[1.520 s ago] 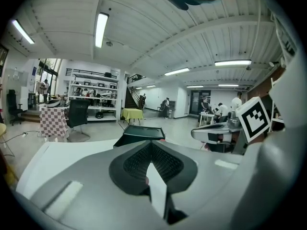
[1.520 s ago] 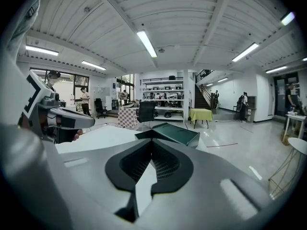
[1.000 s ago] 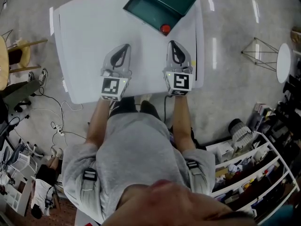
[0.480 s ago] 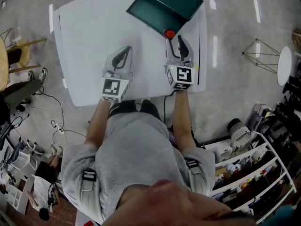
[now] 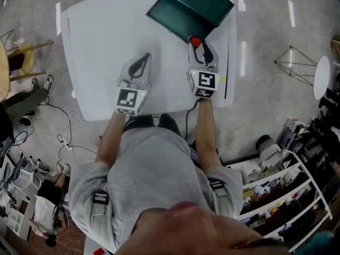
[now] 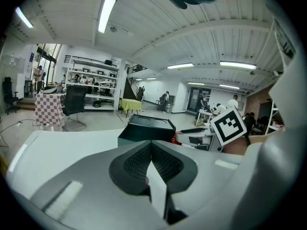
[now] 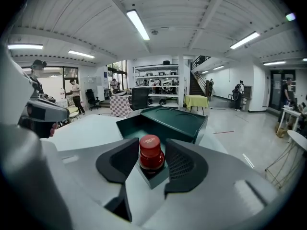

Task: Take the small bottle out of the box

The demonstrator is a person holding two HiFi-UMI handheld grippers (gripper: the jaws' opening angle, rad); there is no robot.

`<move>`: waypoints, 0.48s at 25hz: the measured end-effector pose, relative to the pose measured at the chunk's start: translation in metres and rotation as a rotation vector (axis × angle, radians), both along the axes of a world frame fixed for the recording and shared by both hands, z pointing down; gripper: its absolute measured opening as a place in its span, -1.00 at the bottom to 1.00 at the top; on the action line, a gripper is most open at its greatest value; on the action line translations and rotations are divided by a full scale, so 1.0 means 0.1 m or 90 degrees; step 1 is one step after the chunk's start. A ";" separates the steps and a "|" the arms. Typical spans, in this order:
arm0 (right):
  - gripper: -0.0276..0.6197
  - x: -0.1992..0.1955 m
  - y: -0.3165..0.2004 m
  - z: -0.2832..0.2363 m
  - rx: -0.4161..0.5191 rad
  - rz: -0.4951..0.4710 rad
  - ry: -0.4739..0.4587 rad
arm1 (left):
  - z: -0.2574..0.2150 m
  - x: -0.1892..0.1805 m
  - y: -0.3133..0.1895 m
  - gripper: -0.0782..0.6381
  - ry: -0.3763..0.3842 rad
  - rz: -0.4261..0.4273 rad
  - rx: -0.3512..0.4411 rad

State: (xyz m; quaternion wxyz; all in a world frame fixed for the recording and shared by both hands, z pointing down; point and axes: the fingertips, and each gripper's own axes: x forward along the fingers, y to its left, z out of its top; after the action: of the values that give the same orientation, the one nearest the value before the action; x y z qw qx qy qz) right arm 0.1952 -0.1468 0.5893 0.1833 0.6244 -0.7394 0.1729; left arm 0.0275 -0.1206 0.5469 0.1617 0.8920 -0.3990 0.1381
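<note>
A dark green box (image 5: 204, 4) lies open at the far right of the white table (image 5: 101, 36). The small bottle (image 5: 195, 40), red with a red cap, stands in the box's near corner. My right gripper (image 5: 200, 45) reaches up to that corner. Its jaws have just been opening, and the bottle (image 7: 151, 147) stands between them with a gap on the left side. My left gripper (image 5: 139, 64) rests over the table left of it, shut with nothing in it (image 6: 151, 157). The left gripper view shows the box (image 6: 146, 131) ahead and the right gripper (image 6: 201, 137) beside it.
The table's right edge (image 5: 229, 62) runs close beside my right gripper. A black cable (image 5: 187, 118) hangs off the near edge. On the floor are a chair (image 5: 21, 62) at left, a wire stand (image 5: 297, 62) at right and shelves (image 5: 287, 190) at lower right.
My right gripper has moved forward to the box's near corner and its jaws have gone from shut to open around the red bottle. The left gripper has hardly shifted.
</note>
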 end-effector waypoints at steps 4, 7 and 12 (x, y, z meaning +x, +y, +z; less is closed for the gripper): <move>-0.47 -0.03 -0.03 0.04 -0.003 -0.004 0.008 | 0.02 -0.04 -0.01 -0.75 -0.002 -0.006 -0.005; -0.48 -0.03 -0.02 0.01 -0.003 0.002 0.008 | 0.01 -0.09 -0.01 -0.75 -0.006 -0.012 -0.003; -0.49 -0.03 -0.03 0.03 -0.001 0.004 0.007 | 0.01 -0.19 -0.06 -0.75 -0.009 -0.030 0.006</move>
State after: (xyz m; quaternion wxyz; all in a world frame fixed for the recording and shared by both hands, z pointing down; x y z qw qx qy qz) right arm 0.1920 -0.1496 0.5919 0.1874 0.6273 -0.7364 0.1708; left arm 0.0087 -0.1269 0.5476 0.1577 0.8822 -0.4216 0.1387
